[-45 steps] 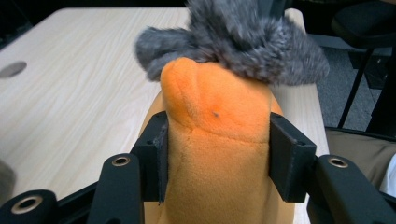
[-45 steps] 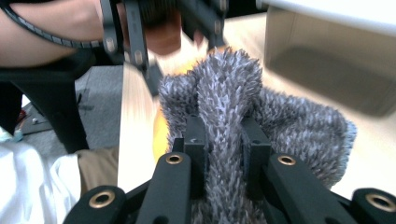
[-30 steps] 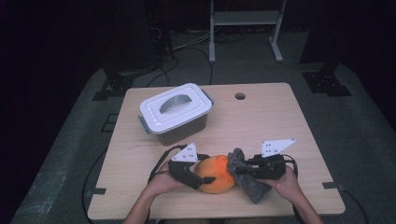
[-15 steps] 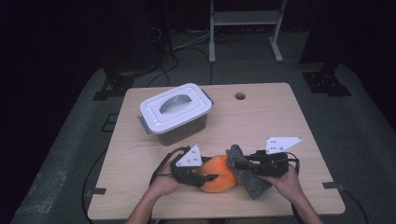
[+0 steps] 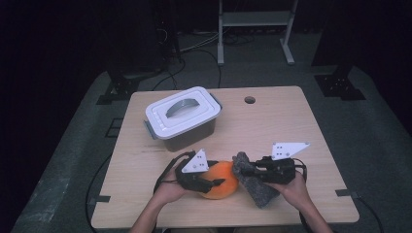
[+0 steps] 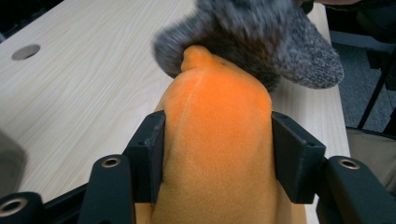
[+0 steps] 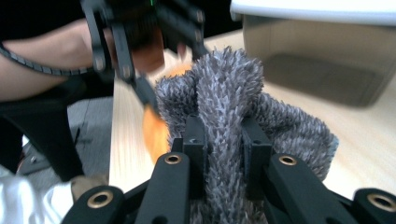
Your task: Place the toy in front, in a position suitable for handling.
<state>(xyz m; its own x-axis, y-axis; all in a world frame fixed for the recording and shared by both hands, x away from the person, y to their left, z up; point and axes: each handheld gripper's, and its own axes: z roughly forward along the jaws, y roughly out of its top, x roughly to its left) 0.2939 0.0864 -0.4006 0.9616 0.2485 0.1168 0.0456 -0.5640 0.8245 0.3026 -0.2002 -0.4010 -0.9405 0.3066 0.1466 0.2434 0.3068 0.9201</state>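
Observation:
An orange plush thing [image 5: 227, 177] lies near the table's front edge. My left gripper [image 5: 214, 183] is shut on it. In the left gripper view the two pads [image 6: 154, 154] press into the sides of the plush [image 6: 217, 112]; the jaws have just eased open a little and still squeeze it. A grey fuzzy cloth [image 5: 255, 187] drapes against the plush's right side, and its edge lies over the plush's tip [image 6: 261, 42]. My right gripper [image 5: 248, 170] is shut on that cloth [image 7: 224, 93], with a fold pinched between its jaws [image 7: 223, 135].
A grey box with a white handled lid [image 5: 182, 116] stands at the table's back left. A round hole [image 5: 249, 100] sits near the far edge of the wooden table [image 5: 301, 126]. A metal stand [image 5: 252, 19] and cables are on the floor behind.
The left gripper has tipped slightly over the orange plush and its jaws stand narrower on it than a second ago. Both hands have stayed in place.

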